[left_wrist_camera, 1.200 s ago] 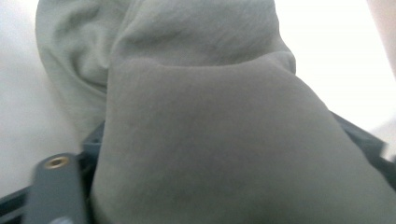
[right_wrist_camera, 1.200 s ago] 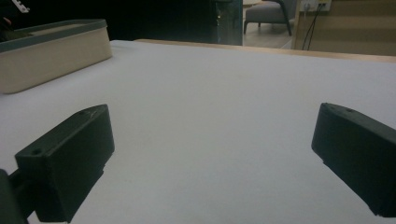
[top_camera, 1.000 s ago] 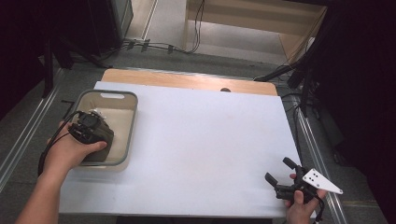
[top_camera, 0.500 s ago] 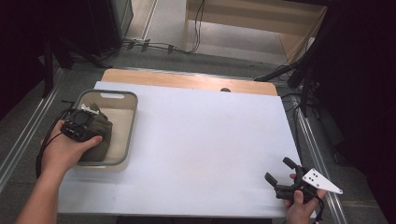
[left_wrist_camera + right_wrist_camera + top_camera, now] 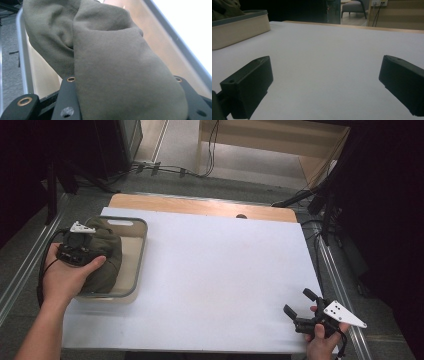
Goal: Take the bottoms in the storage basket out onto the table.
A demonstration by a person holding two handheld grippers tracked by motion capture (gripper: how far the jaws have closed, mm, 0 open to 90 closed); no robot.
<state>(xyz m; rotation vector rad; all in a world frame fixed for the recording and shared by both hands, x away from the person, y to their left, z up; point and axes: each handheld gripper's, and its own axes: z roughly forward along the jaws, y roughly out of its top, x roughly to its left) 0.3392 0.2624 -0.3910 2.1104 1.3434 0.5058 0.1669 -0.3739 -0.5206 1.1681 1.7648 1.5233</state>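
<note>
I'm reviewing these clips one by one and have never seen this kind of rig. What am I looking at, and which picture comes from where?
A person holds a hand-held two-jaw tool in each hand. The high view looks down on the white table. The other two pictures come from cameras riding on each tool.

The left gripper has just closed its jaws on an olive-green cloth and holds it bunched over a beige tray at the table's left.

The right gripper rests near the table's front right corner, jaws open, nothing between them.
</note>
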